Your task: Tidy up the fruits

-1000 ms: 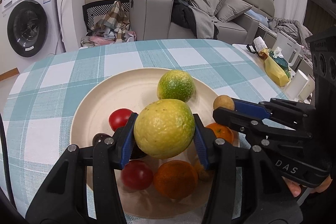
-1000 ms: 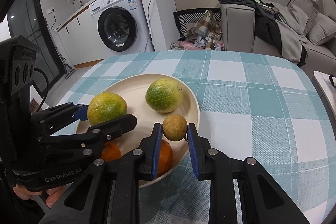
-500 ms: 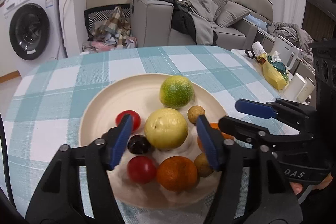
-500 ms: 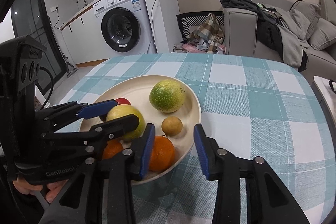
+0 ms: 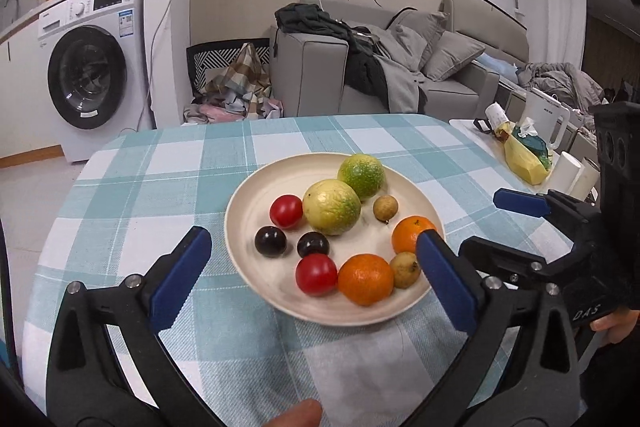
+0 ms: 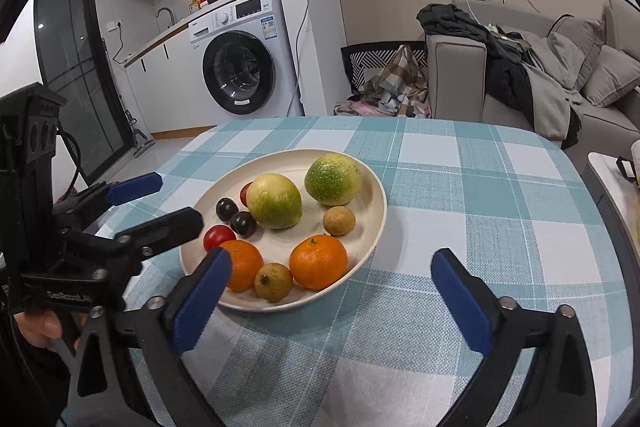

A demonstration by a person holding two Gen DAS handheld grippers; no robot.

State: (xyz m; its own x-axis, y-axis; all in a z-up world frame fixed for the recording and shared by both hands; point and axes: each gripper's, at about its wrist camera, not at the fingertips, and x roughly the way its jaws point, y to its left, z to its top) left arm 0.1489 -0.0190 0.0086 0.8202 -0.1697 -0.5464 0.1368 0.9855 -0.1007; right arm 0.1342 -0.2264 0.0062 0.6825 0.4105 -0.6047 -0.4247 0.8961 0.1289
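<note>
Plate [image 5: 256, 195] on bench: ten round fruits. Tomatoes [image 5: 286, 211] soft, bruise easily; oranges [image 5: 365, 279] firm, take across the middle. Left gripper [image 5: 312, 267] and right gripper [image 6: 328, 291] have just been opening; both spread, empty.

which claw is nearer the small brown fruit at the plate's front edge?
Left. The left claw has one pad right beside the small brown fruit; the right claw is open, just short of it.
</note>
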